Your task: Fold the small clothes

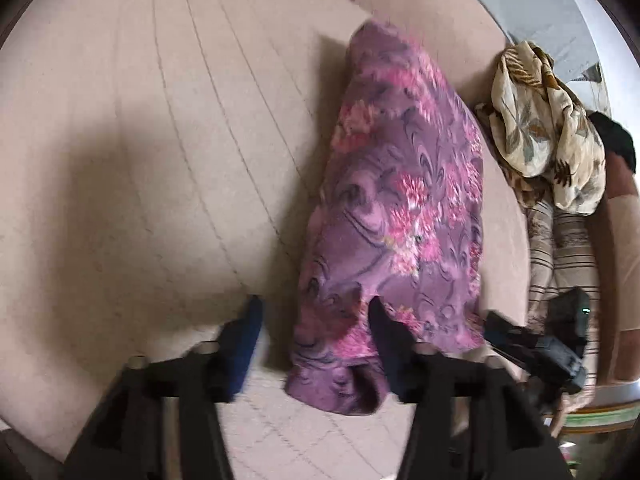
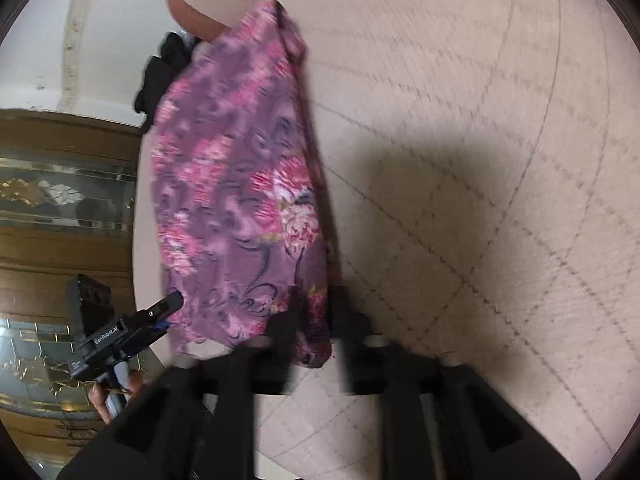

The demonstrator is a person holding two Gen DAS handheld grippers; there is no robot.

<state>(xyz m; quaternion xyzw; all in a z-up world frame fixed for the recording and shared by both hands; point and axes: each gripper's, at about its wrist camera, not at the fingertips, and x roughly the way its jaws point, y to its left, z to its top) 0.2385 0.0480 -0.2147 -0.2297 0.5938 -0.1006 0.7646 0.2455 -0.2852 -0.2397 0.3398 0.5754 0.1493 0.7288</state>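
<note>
We are holding the left gripper (image 1: 316, 336) spread at the purple floral garment's (image 1: 404, 208) near hem. Its long axis is running toward twelve o'clock. The right gripper (image 2: 316, 312), also spread, is straddling the opposite near corner.

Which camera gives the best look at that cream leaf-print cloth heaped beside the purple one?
The left wrist view: the cream leaf-print cloth sits there in a crumpled heap, sharp and unobstructed, to the right of the purple floral garment. The right wrist view does not show it at all.
</note>
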